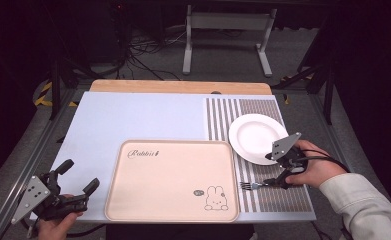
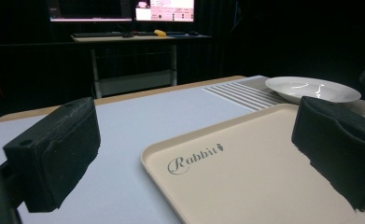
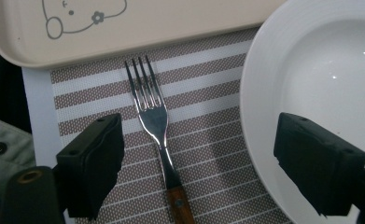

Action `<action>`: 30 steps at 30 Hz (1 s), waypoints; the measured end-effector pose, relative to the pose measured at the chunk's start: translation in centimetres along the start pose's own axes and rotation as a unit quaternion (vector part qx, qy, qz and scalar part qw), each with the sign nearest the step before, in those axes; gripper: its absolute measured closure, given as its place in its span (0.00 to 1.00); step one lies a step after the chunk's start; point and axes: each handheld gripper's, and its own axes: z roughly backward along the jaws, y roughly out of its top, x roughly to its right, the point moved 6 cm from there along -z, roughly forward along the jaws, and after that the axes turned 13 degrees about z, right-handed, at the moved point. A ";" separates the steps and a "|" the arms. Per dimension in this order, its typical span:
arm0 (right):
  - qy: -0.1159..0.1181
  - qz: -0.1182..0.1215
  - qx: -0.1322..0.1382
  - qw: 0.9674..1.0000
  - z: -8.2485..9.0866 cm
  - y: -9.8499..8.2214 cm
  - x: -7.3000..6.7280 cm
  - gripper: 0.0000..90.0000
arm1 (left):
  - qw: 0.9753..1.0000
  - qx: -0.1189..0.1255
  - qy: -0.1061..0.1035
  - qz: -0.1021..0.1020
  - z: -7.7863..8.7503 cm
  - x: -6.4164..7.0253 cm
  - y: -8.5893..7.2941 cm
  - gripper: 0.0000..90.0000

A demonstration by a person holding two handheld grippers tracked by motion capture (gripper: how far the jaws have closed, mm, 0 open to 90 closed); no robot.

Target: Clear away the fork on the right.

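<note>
Hovering over the fork point(image 3: 157, 135), the right tool point(image 3: 196, 163) has its two black jaws spread wide, one on each side of the handle, pads not touching metal or wood. So it is released, with the fork sitting in the gap, a stance that looks set up for a pinch across the neck just above the wooden grip.

The fork lies flat on the striped placemat point(image 1: 278, 197), tines pointing toward the beige tray point(image 1: 170, 180) with the rabbit drawing, handle toward the person's right hand point(image 1: 315, 172). It rests just beside the tray's edge and close to the white plate point(image 1: 255, 137), apart from both. That lie probably explains the approach: coming in along the handle lets the jaws straddle the narrowest part without bumping the plate rim, which sits right under the far jaw in the right gripper view.

Over on the near left corner of the bench point(image 1: 133, 120), the left tool point(image 1: 78, 187) waits low and level, jaws also wide apart with nothing between them, facing across the tray toward the plate. My read is that it is parked out of the way, leaving the tray clear as a likely landing spot.

Watch the plate side: a jaw clipping that rim could drag the dish.
</note>
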 end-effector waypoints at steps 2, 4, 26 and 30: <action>0.012 0.006 -0.014 1.000 -0.3 -0.2 -0.2 0.22 | 1.000 0.000 -0.001 0.002 0.0 0.1 0.0 0.02; 0.016 0.009 -0.020 1.000 -0.4 -0.3 -0.3 0.22 | 1.000 0.000 -0.001 0.001 0.0 0.1 0.0 0.02; 0.062 -0.008 -0.098 0.993 -1.7 -2.1 -1.4 0.38 | 1.000 -0.005 0.002 0.000 0.0 -0.1 -0.1 0.02; 0.061 0.002 -0.101 0.993 -2.0 -2.4 -1.4 0.44 | 1.000 -0.007 0.001 -0.002 0.0 0.0 -0.1 0.02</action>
